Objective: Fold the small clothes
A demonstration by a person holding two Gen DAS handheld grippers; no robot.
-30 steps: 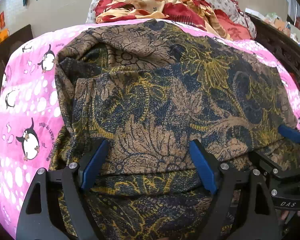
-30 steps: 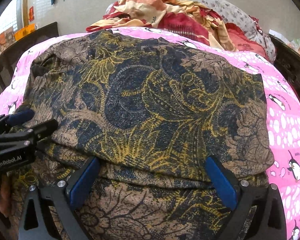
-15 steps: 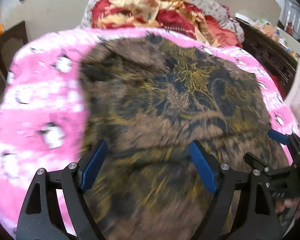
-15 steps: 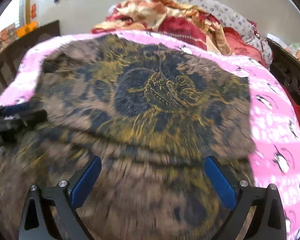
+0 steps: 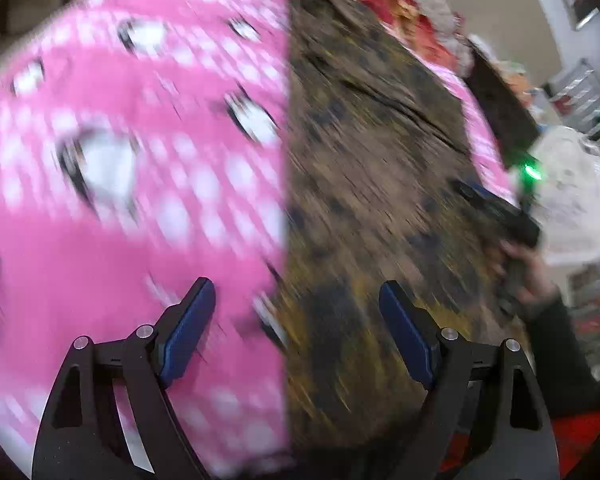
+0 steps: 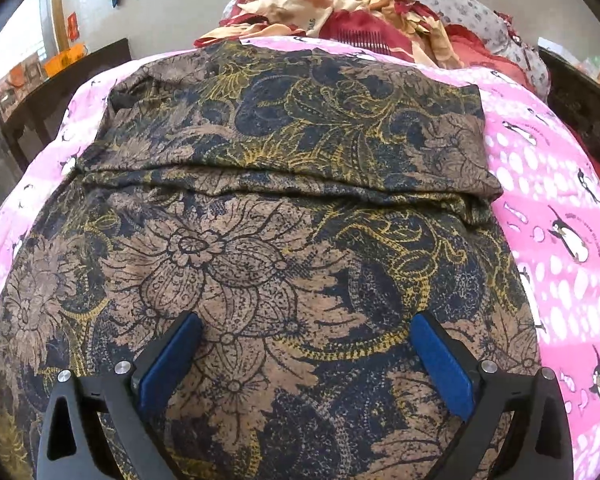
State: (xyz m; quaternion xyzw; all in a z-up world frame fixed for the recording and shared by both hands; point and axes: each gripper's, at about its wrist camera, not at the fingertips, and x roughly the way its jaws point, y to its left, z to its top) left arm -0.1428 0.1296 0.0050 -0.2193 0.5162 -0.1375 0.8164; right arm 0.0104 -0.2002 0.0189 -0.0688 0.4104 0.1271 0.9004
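Two grippers hang over the brown flowery cloth (image 6: 284, 216) on the pink blanket (image 6: 556, 208). Left gripper (image 5: 296, 312) and right gripper (image 6: 306, 344) have jaws apart, probably holding nothing.

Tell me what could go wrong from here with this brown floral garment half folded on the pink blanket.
1. The left tool straddles the garment's side edge, so closing may pinch the pink penguin blanket too.
2. The folded-over flap lies loose and could slip open if that edge is dragged.
3. The left wrist view is blurred; aiming is unreliable.
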